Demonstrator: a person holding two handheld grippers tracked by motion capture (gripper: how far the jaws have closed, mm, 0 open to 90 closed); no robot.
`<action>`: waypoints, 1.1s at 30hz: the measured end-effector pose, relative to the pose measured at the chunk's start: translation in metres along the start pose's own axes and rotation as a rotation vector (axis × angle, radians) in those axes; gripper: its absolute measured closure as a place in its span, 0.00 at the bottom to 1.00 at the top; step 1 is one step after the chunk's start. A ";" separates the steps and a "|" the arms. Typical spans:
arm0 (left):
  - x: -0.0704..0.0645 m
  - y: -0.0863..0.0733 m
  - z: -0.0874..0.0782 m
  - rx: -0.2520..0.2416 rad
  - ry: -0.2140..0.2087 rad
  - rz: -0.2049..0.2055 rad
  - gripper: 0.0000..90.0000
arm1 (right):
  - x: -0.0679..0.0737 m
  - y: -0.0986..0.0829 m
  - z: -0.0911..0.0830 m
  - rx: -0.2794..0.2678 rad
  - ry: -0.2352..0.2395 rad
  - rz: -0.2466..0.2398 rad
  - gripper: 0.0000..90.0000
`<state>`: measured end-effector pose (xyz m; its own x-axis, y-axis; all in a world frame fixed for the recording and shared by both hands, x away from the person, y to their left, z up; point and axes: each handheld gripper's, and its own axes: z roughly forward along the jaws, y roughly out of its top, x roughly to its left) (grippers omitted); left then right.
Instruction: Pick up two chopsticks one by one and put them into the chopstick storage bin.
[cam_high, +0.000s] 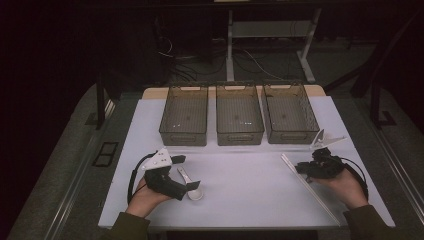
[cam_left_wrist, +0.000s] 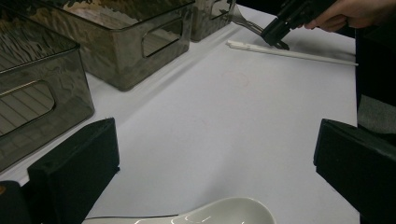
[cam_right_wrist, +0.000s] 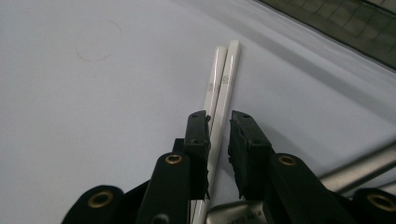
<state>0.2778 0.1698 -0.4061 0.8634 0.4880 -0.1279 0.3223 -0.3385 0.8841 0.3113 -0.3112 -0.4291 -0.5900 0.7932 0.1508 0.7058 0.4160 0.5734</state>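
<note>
The white ceramic soup spoon (cam_high: 191, 187) lies on the white table cover (cam_high: 240, 175), well in front of the left smoked-plastic bin (cam_high: 184, 116) of a row of three, its bowl toward the person. The left gripper (cam_high: 186, 172) hangs over it with its jaws wide apart, one black foam-faced pad (cam_left_wrist: 77, 170) on either side of the glossy rounded bowl (cam_left_wrist: 224, 213), as the left gripper view shows; nothing is pinched yet. That straddling stance looks like a line-up for a grasp, with the pads set to close across the spoon.

Over toward the right bin (cam_high: 290, 114), and nearer the person than it, the right gripper (cam_high: 314, 167) has its jaws drawn close around a pair of white chopsticks (cam_right_wrist: 219, 93). The sticks are slim, smooth and square-edged with small printed marks, lying side by side and touching. They run between the ribbed pads, which appear clamped on them or nearly so, since almost no gap remains. Gripping near one end probably lets the long sticks be lifted together. A metal utensil (cam_right_wrist: 359, 165) with a shiny handle lies just beside that gripper.

The three bins are translucent grey with cut-out handles and ribbed floors, and seem ready to take sorted cutlery.
</note>
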 end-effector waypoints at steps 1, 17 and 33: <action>0.000 0.000 0.000 0.000 -0.001 0.000 0.00 | 0.000 0.000 0.000 0.001 -0.005 0.001 0.86; 0.000 0.000 0.000 -0.001 -0.005 -0.001 0.00 | 0.003 -0.002 0.003 0.064 0.002 -0.020 0.91; -0.001 0.000 0.001 0.001 -0.009 -0.001 0.00 | 0.008 0.002 0.007 0.135 -0.033 -0.030 0.89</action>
<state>0.2775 0.1680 -0.4064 0.8666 0.4808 -0.1332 0.3238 -0.3389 0.8834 0.3108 -0.3005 -0.4326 -0.5997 0.7930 0.1075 0.7358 0.4936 0.4635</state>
